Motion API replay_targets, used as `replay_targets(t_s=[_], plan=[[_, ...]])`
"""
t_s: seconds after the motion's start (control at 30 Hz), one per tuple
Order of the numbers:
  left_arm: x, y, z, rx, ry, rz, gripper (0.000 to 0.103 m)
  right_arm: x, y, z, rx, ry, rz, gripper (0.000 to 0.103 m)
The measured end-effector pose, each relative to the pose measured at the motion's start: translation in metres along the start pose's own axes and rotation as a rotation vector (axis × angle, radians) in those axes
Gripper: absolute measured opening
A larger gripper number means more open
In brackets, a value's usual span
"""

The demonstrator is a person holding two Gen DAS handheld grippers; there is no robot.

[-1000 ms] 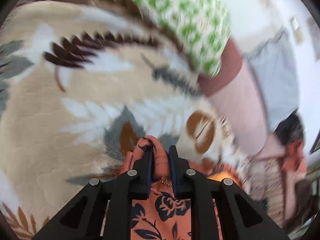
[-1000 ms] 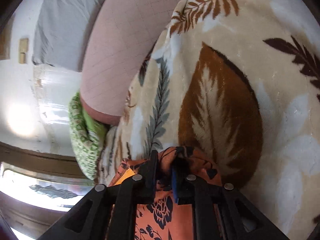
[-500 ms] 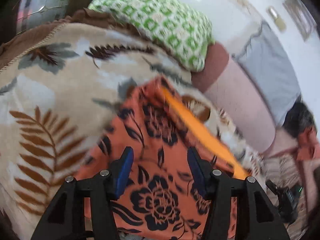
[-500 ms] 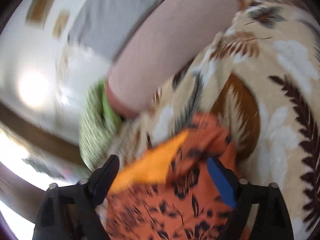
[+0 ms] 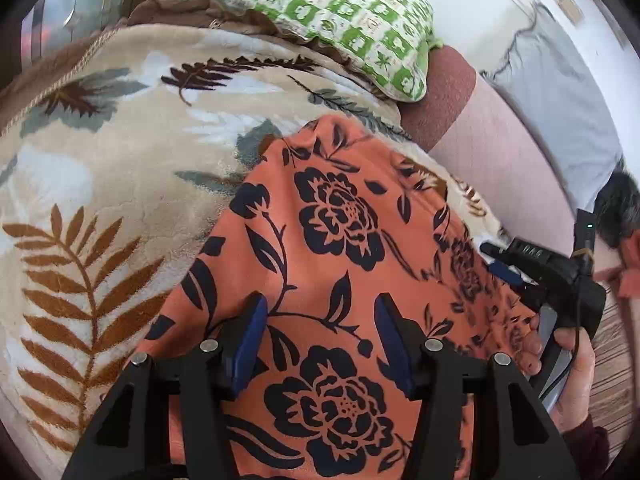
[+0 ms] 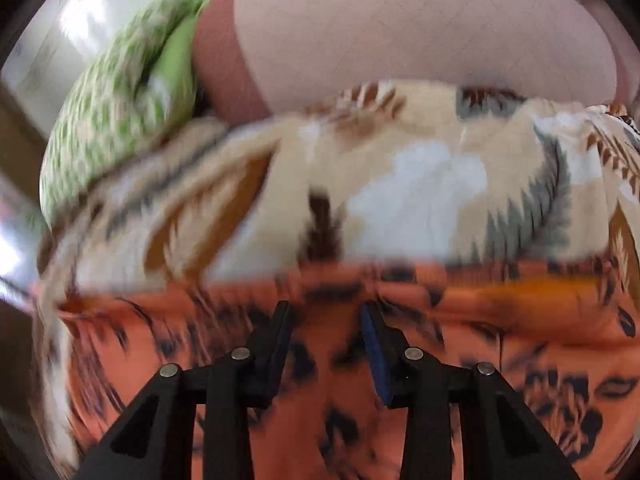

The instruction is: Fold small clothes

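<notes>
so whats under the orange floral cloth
The orange floral cloth lies on the leaf-print blanket, which shows around its edges. Anything between them is covered.

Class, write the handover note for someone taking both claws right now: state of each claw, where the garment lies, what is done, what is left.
Left claw: open, empty, above the orange floral garment.
Right claw: open, empty, above the same garment; that view is blurred.
Garment: lying on the leaf-print blanket, below the green pillow and pink bolster.
Done: the cloth lies laid out, held by neither claw; whether a fold is already made cannot be told.
Left: probably regrip an edge and fold it further, then smooth it.
</notes>
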State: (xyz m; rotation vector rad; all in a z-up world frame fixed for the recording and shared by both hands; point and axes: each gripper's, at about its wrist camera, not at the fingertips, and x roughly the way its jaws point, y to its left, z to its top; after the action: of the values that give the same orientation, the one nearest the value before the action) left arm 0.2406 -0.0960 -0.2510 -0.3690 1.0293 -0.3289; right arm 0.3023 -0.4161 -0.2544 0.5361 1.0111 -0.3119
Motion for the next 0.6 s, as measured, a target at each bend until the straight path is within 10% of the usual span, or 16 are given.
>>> replay_targets(t_s=[0.23, 0.4, 0.6], plan=[[-0.008, 0.007, 0.004, -0.027, 0.005, -0.015, 0.056, -0.034, 0.077, -0.030, -0.216, 0.048, 0.198, 0.041], [-0.003, 0.004, -0.002, 0.072, 0.035, 0.012, 0.056, 0.012, 0.124, -0.058, -0.287, 0.159, 0.152, 0.043], [-0.003, -0.001, -0.002, 0.093, 0.043, 0.039, 0.056, 0.016, 0.107, -0.036, -0.158, 0.057, 0.136, 0.049]])
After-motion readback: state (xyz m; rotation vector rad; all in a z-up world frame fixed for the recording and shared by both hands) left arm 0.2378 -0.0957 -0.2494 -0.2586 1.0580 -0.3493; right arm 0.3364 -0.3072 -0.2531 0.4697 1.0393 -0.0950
